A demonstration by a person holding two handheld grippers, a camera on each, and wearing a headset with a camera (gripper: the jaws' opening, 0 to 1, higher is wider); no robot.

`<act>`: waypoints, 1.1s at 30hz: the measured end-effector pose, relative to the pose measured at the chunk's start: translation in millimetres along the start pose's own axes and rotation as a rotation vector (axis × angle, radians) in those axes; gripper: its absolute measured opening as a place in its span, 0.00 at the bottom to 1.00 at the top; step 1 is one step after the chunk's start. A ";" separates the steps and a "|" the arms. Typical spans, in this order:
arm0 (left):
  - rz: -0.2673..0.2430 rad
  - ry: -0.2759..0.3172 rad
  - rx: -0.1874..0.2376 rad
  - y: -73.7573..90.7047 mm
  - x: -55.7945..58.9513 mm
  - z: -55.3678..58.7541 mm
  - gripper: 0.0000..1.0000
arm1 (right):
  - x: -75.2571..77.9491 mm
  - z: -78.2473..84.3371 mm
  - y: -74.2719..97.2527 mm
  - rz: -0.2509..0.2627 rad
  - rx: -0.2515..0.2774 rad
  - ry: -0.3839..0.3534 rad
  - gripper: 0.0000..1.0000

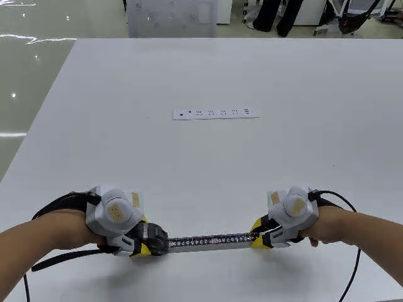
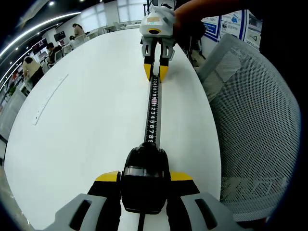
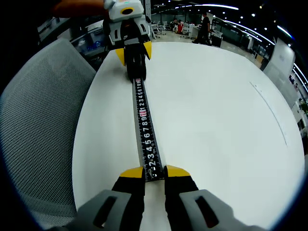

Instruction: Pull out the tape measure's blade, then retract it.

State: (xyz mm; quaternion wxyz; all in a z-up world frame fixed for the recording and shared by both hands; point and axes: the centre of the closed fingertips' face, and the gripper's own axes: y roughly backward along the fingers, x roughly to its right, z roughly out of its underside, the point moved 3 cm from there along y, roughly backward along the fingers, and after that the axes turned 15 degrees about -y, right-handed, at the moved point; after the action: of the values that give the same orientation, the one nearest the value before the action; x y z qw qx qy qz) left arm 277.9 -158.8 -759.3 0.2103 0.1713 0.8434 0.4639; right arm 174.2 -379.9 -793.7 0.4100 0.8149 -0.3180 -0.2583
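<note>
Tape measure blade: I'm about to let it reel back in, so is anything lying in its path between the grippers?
Nothing visible. The blade runs straight over bare table from the right gripper pinching its tip to the case held in the left gripper. The power strip lies well beyond, off that line.

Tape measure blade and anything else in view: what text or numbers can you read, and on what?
"2 3 4 5 6 7 8 9": white digits on the dark blade, running away from the right hand-held gripper.
The red-boxed mark further along it: too blurred.
Marks on the white strip on the table: too small.
The tape measure case: no readable label.
</note>
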 end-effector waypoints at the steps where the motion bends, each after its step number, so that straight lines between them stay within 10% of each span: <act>1: 0.000 0.000 0.000 0.0 0.0 0.0 0.33 | -0.1 0.3 0.1 0.000 0.000 -0.001 0.13; 33: 0.001 -0.001 -0.002 -0.2 0.9 0.4 0.33 | 9.9 18.9 12.9 0.012 -0.021 -0.025 0.13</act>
State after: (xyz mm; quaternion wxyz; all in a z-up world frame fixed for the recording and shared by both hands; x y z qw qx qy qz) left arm 277.3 -158.2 -759.8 0.2106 0.1716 0.8428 0.4646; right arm 164.0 -402.6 -794.6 0.4161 0.8053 -0.3255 -0.2693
